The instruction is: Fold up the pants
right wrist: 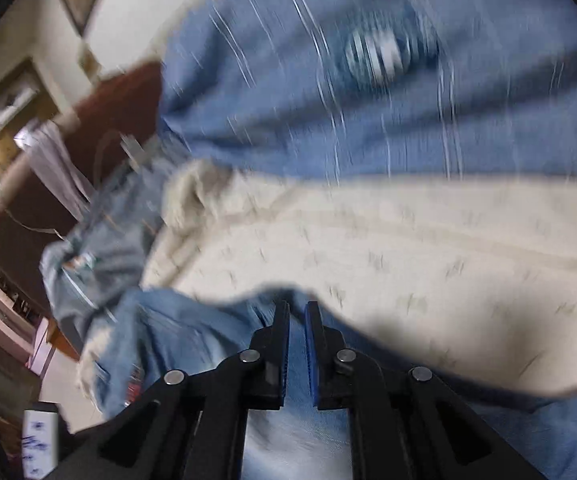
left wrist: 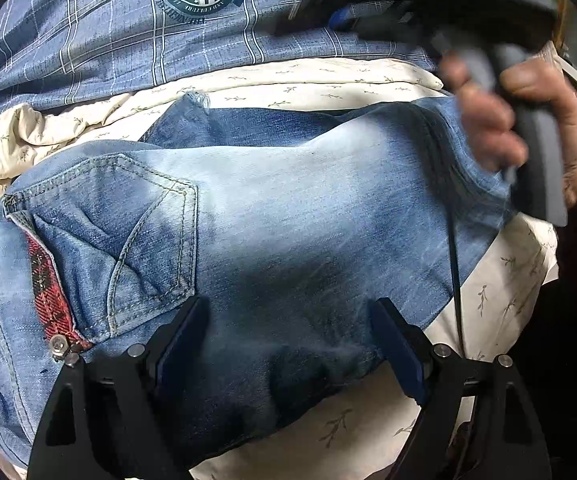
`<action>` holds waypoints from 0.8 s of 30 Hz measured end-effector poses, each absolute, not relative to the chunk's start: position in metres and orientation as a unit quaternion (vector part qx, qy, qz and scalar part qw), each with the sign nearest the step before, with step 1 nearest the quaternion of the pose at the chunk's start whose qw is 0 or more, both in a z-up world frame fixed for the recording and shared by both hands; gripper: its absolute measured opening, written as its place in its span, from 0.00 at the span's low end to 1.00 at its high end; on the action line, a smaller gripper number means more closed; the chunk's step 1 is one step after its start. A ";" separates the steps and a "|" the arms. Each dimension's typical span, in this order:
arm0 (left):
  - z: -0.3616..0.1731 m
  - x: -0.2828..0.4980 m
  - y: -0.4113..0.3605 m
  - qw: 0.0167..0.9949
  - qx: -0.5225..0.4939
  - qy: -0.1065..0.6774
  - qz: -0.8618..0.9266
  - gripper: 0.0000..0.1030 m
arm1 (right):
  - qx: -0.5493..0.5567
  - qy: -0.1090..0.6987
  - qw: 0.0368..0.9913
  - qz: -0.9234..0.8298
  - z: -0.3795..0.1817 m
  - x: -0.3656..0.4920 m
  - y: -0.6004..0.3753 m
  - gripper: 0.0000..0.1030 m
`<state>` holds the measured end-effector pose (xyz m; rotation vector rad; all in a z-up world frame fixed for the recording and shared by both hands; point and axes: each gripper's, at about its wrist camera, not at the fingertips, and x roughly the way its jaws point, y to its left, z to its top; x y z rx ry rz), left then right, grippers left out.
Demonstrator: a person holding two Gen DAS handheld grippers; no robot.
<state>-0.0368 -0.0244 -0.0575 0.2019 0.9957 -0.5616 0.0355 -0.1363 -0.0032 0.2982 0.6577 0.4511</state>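
- Cream sheet (left wrist: 328, 88) printed with little sprigs covers the bed, and a blue plaid cloth (left wrist: 88, 40) with a round badge lies across its far side; in the right wrist view brown furniture (right wrist: 100, 128) and a pale wall show off to one side, all blurred.
- Jeans (left wrist: 288, 208) lie on the sheet in a short, thick bundle, back pocket (left wrist: 144, 232) up, with a red plaid lining showing at the waistband.
- Left gripper (left wrist: 288, 344) hangs just over the near edge of the denim with its jaws spread wide, holding nothing.
- Right gripper (right wrist: 297, 344) has its jaws drawn nearly together with pale denim between them; it looks clamped on the far edge of the jeans, though motion blur makes me less than certain.
- From the left wrist view the person's right hand (left wrist: 504, 120) grips that tool above the far right corner of the bundle.
- My guess: the legs are already doubled, and a fold is under way.
- Left to do, as I judge it: lay that edge down, smooth it, and square the bundle.
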 end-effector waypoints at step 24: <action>-0.048 -0.032 -0.004 0.853 0.048 0.458 -0.246 0.83 | 0.119 0.408 0.878 0.221 -0.043 0.063 -0.109 0.65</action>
